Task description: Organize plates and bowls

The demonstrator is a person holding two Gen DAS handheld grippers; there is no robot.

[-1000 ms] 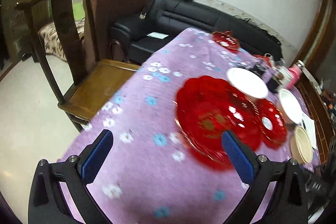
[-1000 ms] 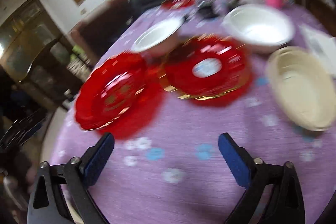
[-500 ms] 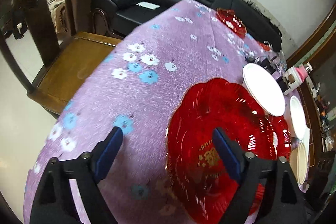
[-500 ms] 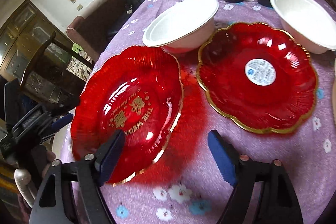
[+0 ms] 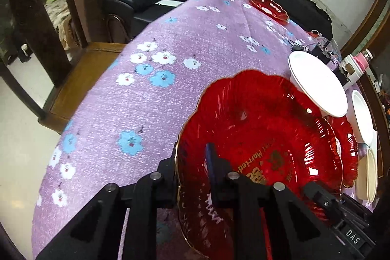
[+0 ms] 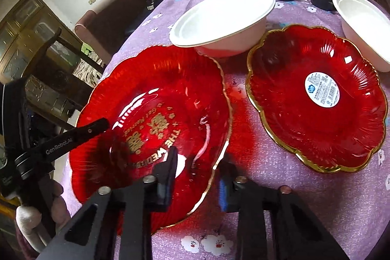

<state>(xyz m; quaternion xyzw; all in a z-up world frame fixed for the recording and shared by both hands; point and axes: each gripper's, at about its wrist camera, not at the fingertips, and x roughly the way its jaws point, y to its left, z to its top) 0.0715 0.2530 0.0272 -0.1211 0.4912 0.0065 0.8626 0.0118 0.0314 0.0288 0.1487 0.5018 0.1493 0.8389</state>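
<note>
Both grippers are now pinching the rim of the same red plate [image 6: 156, 118], the one with gold lettering. The left gripper [image 5: 192, 165] is closing one finger over the plate's near edge and one under it, jaws narrow on the thin rim; half a second ago they were standing wide with the rim only between them. The right gripper [image 6: 197, 177] is doing likewise on the plate's edge nearest the second red plate [image 6: 316, 99], its jaws having just been closing from wide to a narrow clamp. In the right wrist view the left tool is reaching in across the lettered plate's far side, with a hand [image 6: 48, 206] behind it.

The lettered plate is lying on the purple cloth [image 5: 158, 94], just beside the second plate, with a white bowl [image 6: 224, 18] touching or overlapping its far rim. With both grips set, the lift is probably next, likely onto the second plate. The bowl may be nudged as it rises.
</note>
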